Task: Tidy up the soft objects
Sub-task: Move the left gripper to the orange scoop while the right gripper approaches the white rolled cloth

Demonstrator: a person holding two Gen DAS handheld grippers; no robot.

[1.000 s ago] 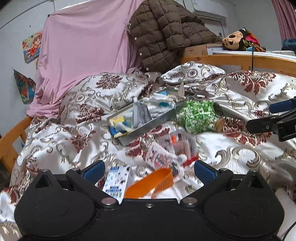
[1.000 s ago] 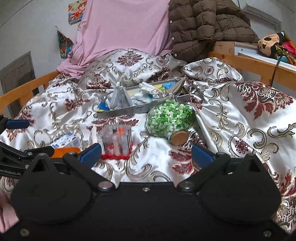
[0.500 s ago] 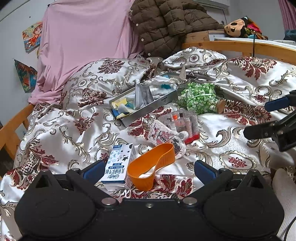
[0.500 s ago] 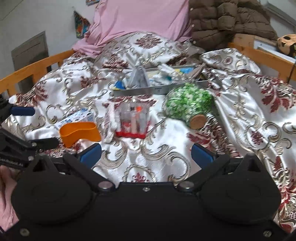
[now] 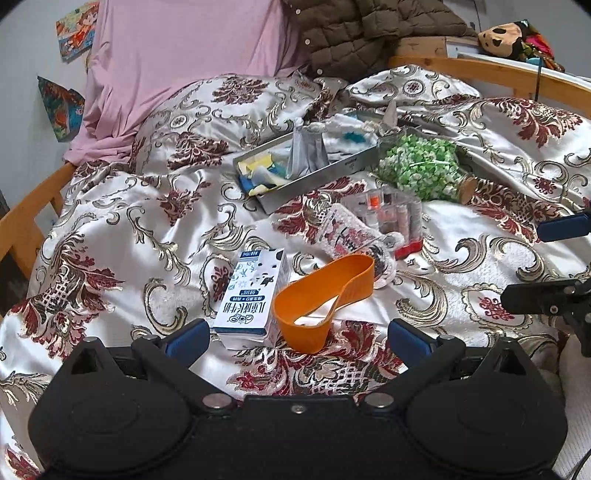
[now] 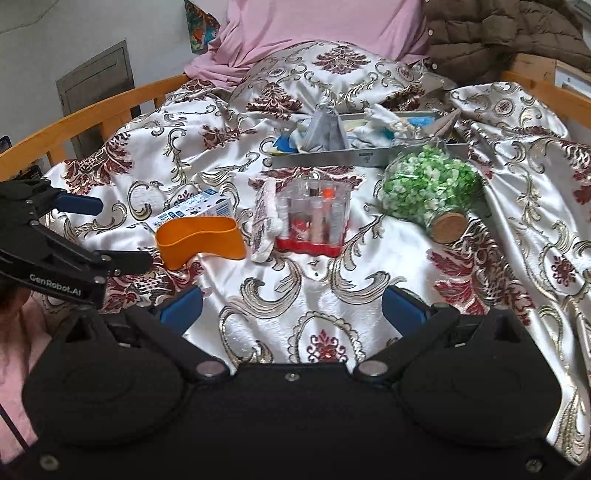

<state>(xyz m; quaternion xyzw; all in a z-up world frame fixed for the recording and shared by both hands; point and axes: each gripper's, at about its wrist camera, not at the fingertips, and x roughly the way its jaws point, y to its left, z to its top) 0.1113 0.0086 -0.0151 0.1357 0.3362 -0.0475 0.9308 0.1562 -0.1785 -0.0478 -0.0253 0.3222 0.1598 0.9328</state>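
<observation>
An orange rubber band loop [image 5: 323, 293] lies on the patterned bedspread beside a small milk carton [image 5: 253, 295]; both also show in the right wrist view, the loop [image 6: 201, 240] and the carton [image 6: 192, 212]. A padded printed pouch [image 5: 347, 236] leans on a clear case of small bottles [image 5: 391, 214]. A grey tray [image 5: 314, 182] holds soft cloths. My left gripper [image 5: 297, 338] is open and empty, just short of the orange loop. My right gripper [image 6: 291, 308] is open and empty above bare bedspread.
A corked glass jar of green and white bits [image 5: 421, 168] lies on its side by the tray. A pink sheet [image 5: 177, 62] and a brown quilted jacket [image 5: 369, 33] hang at the head. A wooden bed rail [image 6: 92, 110] runs along the left side.
Both grippers have pulled back and risen, so more of the bedspread shows. The orange loop and carton now lie fully in front of my left gripper. Nothing on the bed has moved.
</observation>
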